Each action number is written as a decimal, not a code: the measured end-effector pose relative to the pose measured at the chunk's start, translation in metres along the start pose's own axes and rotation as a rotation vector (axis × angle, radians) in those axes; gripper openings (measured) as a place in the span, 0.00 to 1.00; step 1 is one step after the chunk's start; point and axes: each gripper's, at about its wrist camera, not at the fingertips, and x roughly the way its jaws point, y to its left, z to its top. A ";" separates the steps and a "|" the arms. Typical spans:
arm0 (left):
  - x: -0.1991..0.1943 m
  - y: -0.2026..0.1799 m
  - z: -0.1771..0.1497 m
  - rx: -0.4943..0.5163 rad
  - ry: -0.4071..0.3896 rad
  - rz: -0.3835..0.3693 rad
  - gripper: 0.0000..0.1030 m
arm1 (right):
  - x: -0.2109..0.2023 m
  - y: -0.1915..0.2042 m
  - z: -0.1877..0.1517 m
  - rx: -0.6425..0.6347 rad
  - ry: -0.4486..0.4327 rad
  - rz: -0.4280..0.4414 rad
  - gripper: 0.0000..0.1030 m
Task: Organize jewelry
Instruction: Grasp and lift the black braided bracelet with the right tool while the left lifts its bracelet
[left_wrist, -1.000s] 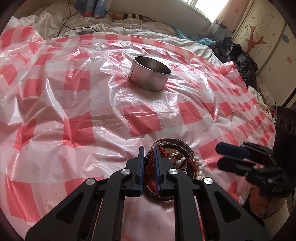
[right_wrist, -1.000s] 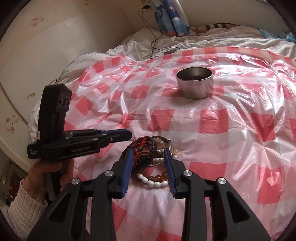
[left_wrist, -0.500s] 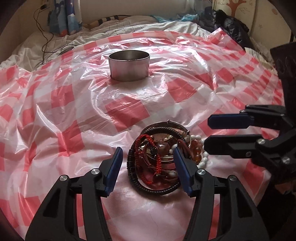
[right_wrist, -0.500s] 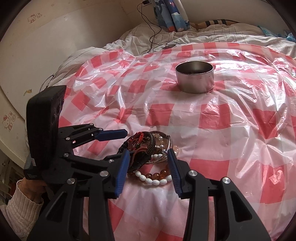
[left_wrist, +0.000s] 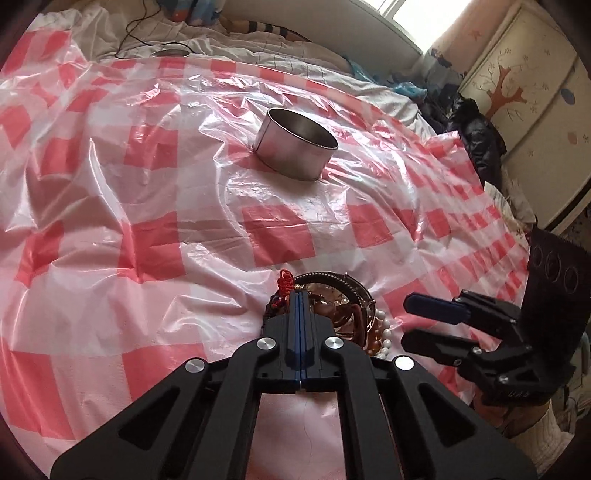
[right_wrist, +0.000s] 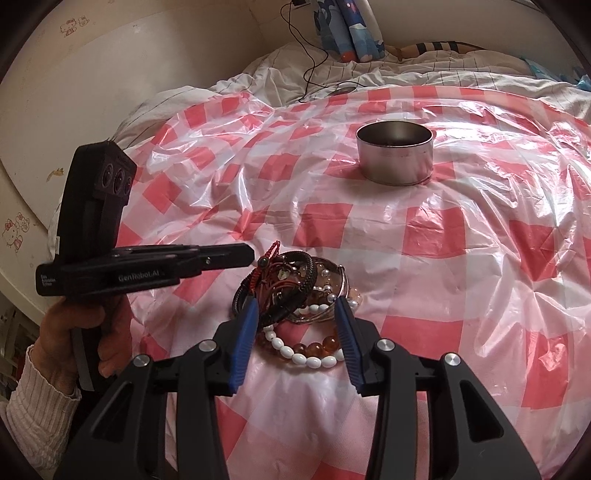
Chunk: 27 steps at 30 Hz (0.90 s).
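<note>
A pile of bracelets (right_wrist: 295, 291) lies on the red-and-white checked plastic sheet (right_wrist: 461, 229): black braided cords, a red knotted cord (left_wrist: 285, 282), a metal bangle, white and amber beads (right_wrist: 306, 352). My left gripper (left_wrist: 300, 295) is shut, its tip at the pile's left edge by the red cord (right_wrist: 266, 258); whether it pinches the cord I cannot tell. It also shows in the right wrist view (right_wrist: 247, 255). My right gripper (right_wrist: 295, 314) is open, its jaws straddling the near side of the pile; it also shows in the left wrist view (left_wrist: 410, 321). A steel round tin (right_wrist: 394, 158) stands farther back, also seen in the left wrist view (left_wrist: 295, 149).
The sheet covers a bed with rumpled white bedding (right_wrist: 369, 70) and a black cable (right_wrist: 314, 62) at the back. A painted cupboard (left_wrist: 524, 81) and dark clothes (left_wrist: 476, 140) stand at the right. A wall (right_wrist: 110, 74) runs along the left.
My left gripper was nearly shut, opened wide over the pile, and is now shut again at the pile's left edge. The right gripper stayed open by the pile.
</note>
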 end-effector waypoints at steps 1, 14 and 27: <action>-0.001 0.002 0.000 -0.016 -0.004 -0.015 0.00 | 0.001 0.001 0.000 -0.007 0.002 -0.004 0.41; 0.018 -0.008 0.007 -0.005 0.007 0.045 0.43 | 0.008 0.007 -0.001 -0.038 0.026 0.000 0.42; 0.006 0.010 0.012 -0.119 -0.050 -0.097 0.06 | 0.006 0.009 0.000 -0.053 0.015 -0.010 0.42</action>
